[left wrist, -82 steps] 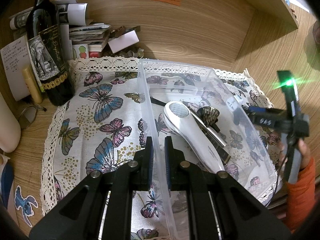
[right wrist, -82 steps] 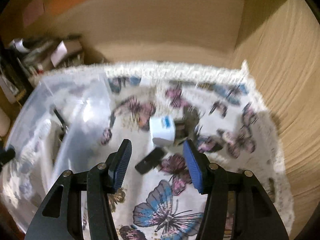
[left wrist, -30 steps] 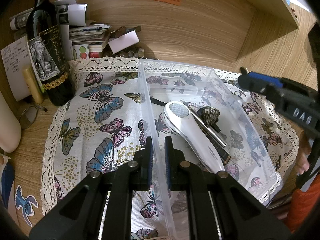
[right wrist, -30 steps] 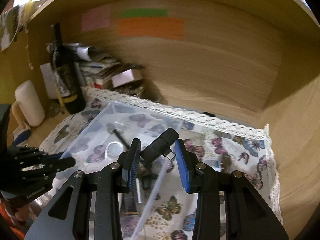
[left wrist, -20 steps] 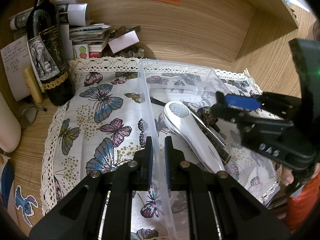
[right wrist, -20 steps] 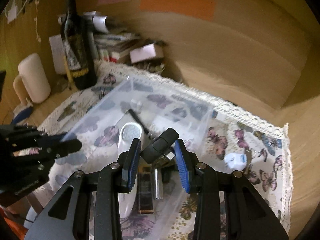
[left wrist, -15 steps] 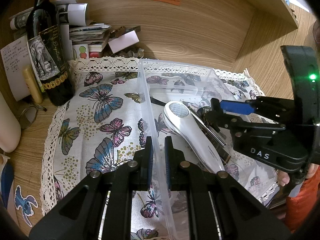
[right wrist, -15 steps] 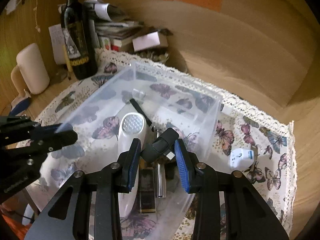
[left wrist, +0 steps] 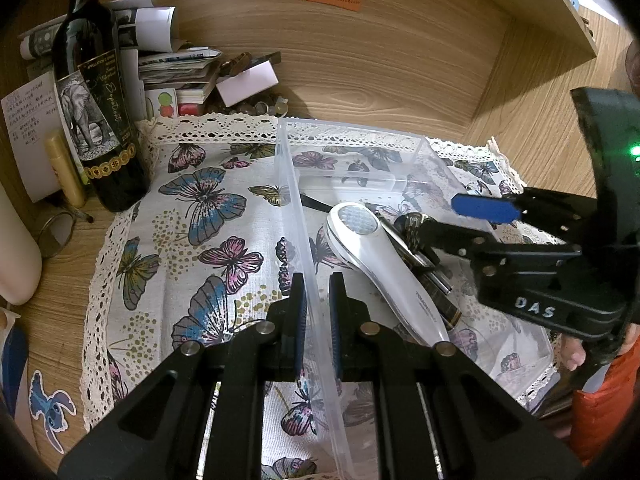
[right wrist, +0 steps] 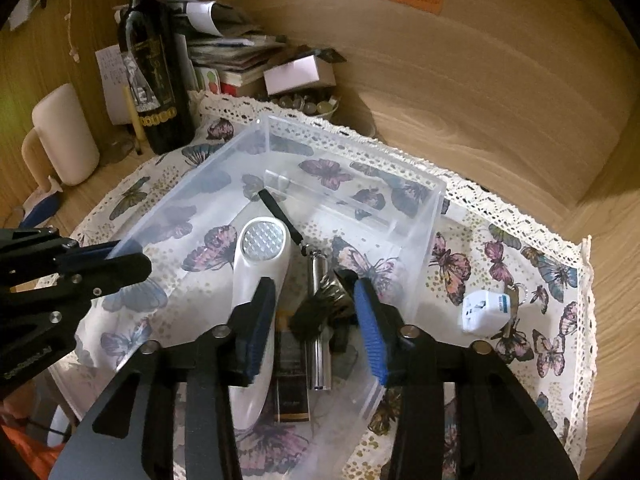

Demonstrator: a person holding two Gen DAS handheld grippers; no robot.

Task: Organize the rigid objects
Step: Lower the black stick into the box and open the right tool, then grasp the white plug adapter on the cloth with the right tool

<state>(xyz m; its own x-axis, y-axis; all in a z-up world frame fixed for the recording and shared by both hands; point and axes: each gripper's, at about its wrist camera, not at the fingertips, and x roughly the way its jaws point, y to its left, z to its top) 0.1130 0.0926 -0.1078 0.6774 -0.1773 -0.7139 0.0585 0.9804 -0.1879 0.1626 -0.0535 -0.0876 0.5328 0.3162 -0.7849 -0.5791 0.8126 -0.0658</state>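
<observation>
A clear plastic bin (left wrist: 296,216) (right wrist: 424,240) stands on the butterfly cloth. My left gripper (left wrist: 317,312) is shut on its left wall and also shows in the right wrist view (right wrist: 120,254). In the bin lie a white handheld device (left wrist: 376,260) (right wrist: 260,260), a metal cylinder (right wrist: 318,344), a dark flat case (right wrist: 290,396) and a small black object (right wrist: 316,312). My right gripper (right wrist: 316,320) is open above the bin, and the black object sits loose between its fingers. It also shows in the left wrist view (left wrist: 452,220). A white plug adapter (right wrist: 486,310) lies on the cloth right of the bin.
A wine bottle (left wrist: 100,120) (right wrist: 154,64), stacked papers and small boxes (left wrist: 180,76) and a cream mug (right wrist: 64,136) stand at the back left. Wooden walls close the back and right. A shelf (left wrist: 540,4) overhangs at upper right.
My right gripper picked the black object off the cloth, carried it over the bin, and has now opened, letting it drop among the items inside. My left gripper has stayed still.
</observation>
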